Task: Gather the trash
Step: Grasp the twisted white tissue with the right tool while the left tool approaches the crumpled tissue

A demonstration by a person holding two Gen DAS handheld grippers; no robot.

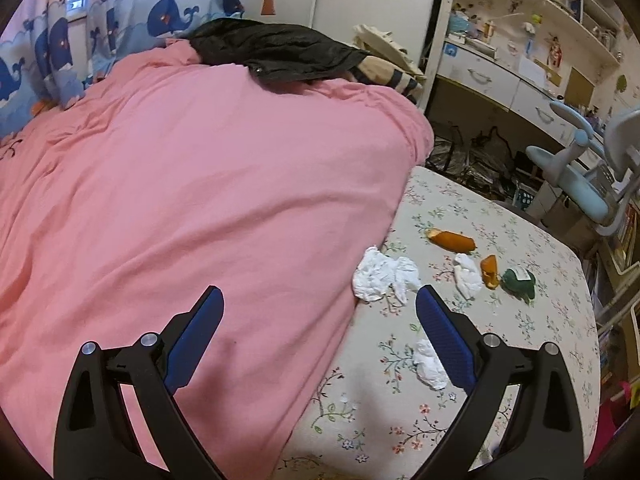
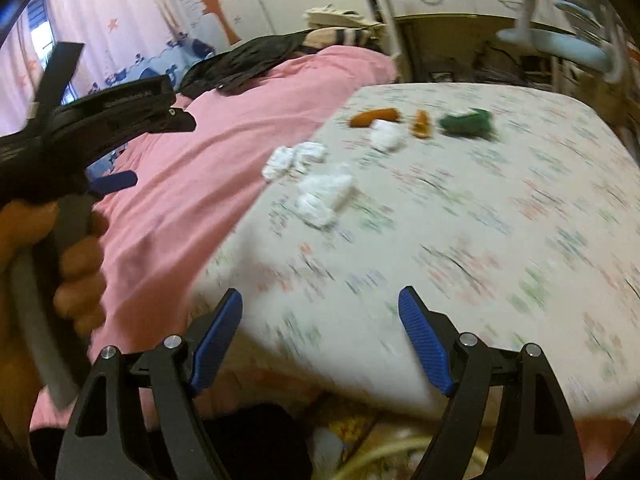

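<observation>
Trash lies on the floral bedsheet (image 1: 520, 360). It includes a big crumpled white tissue (image 1: 384, 276), a second tissue (image 1: 468, 278), a small tissue (image 1: 430, 364), two orange peel pieces (image 1: 452, 240) (image 1: 490, 270) and a green wrapper (image 1: 518, 280). My left gripper (image 1: 320, 300) is open and empty over the pink blanket's edge, short of the big tissue. The right wrist view is blurred. My right gripper (image 2: 320, 298) hangs open and empty over the bed's near edge. Beyond it lie tissues (image 2: 324, 196) (image 2: 296, 160) (image 2: 386, 136), peel (image 2: 374, 117) and the green wrapper (image 2: 466, 122).
A pink blanket (image 1: 180, 200) covers the bed's left part, with a black jacket (image 1: 272, 52) at its far end. A light-blue desk chair (image 1: 576, 184), a desk and dark bags (image 1: 480, 152) stand beyond the bed. A hand (image 2: 76, 264) holds the left tool at the left.
</observation>
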